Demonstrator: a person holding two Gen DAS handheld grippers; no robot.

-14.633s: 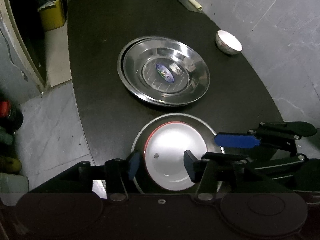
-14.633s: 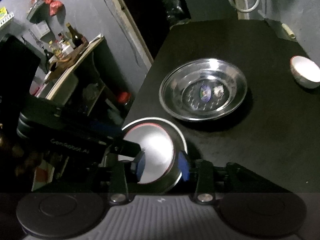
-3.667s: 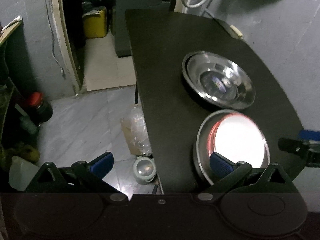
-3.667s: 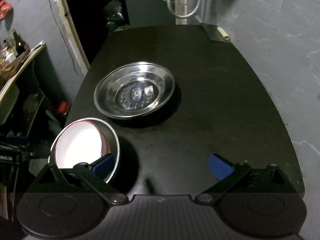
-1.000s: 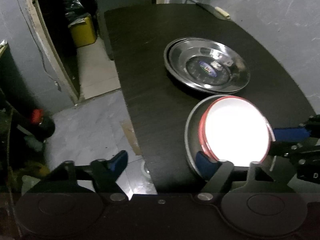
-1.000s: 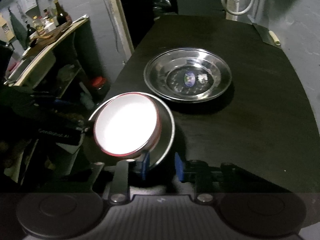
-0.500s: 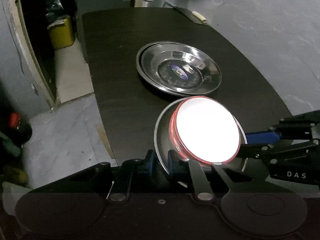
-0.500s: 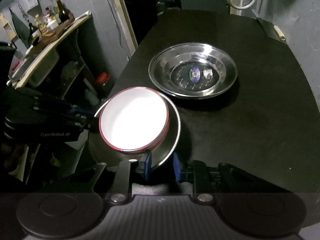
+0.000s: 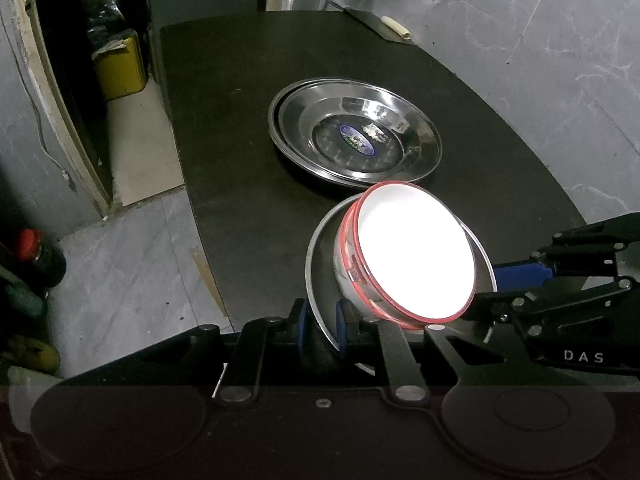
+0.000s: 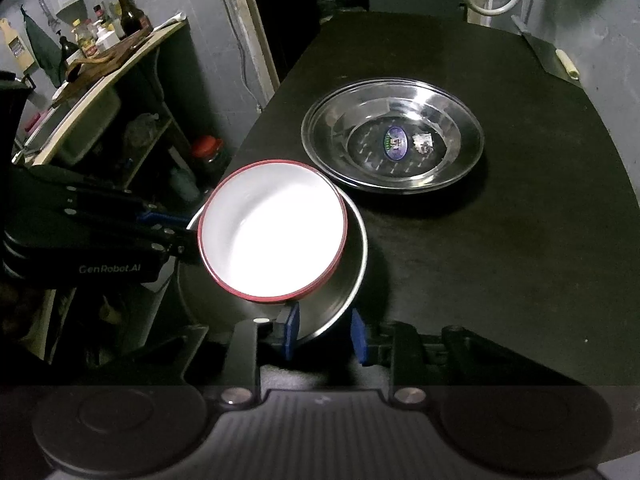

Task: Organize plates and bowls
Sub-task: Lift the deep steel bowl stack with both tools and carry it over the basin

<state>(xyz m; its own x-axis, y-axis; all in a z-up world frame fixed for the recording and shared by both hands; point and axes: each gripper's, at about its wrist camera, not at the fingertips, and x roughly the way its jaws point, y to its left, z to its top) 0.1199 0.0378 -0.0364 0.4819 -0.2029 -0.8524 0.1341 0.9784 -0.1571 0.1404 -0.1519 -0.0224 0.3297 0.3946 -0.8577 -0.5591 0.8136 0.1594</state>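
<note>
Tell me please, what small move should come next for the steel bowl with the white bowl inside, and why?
Probably carry the pair a little forward, toward the stacked steel plates. Both tongs, left and right, are shut on the rim of the steel bowl. It sits tilted at the near edge of the black table, with the red-rimmed white bowl leaning in it, so keep it level.

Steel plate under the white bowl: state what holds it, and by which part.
Both claws grip the steel plate by its rim: left claw one side, right claw the opposite.
</note>
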